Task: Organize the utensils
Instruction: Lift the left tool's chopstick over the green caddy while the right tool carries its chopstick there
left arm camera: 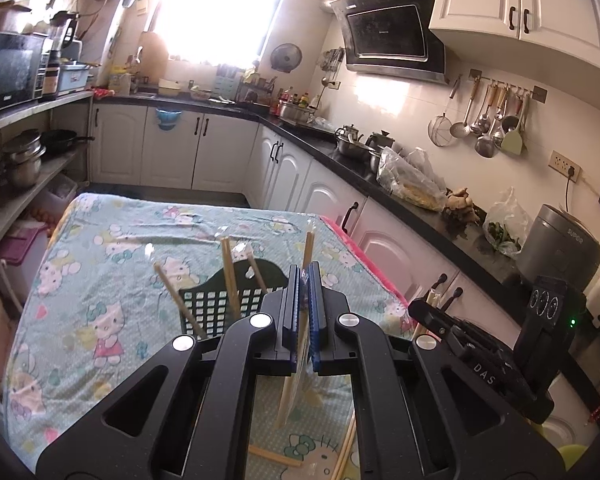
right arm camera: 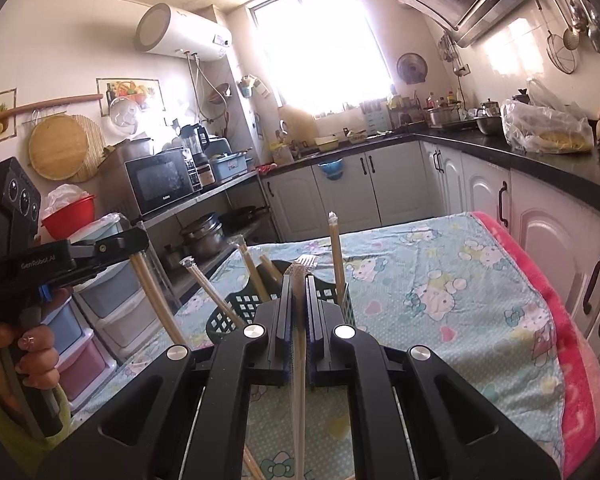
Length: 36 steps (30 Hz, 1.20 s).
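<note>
Kitchen worktop (left arm camera: 100, 248), cartoon cloth; left gripper (left arm camera: 303, 312) and right gripper (right arm camera: 299, 312) each clamped on wrapped chopsticks (right arm camera: 298, 360), lifted for dropping into basket (left arm camera: 220, 304).

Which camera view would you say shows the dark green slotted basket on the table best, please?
The left wrist view: the basket shows its slotted front wall and curved back rim, with wrapped chopsticks standing in it. In the right wrist view the basket is largely hidden behind the right gripper.
</note>
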Motion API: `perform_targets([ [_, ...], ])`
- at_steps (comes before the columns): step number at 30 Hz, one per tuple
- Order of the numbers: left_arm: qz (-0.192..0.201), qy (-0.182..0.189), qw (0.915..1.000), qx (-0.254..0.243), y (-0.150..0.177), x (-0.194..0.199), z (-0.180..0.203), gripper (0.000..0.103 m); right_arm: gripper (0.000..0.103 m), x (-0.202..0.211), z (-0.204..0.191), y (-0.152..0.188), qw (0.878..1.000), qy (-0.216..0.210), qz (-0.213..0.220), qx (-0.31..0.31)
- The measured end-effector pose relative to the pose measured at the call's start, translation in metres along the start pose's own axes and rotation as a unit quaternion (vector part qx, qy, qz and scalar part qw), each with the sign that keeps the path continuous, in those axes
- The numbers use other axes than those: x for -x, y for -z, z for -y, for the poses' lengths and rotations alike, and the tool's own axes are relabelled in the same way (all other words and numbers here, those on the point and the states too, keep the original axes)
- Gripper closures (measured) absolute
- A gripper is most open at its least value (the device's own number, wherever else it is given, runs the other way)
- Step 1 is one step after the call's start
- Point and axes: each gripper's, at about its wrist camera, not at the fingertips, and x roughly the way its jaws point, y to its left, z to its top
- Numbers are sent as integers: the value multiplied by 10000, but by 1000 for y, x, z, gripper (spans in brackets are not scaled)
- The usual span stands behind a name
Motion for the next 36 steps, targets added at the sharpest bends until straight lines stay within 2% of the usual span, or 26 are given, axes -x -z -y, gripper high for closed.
perform_targets([
  [15, 326, -32, 9992, -214, -43, -10, 13, 101, 97, -14, -8, -35, 9992, -114, 246, 278],
  [31, 686, -431, 9962, -306, -73, -26, 12, 101, 97, -22, -18, -87, 9957, -215, 769, 477],
  [36, 648, -410, 9968, -203, -76, -35, 6, 101, 97, -22, -23, -107, 9925, -233, 1052, 577],
])
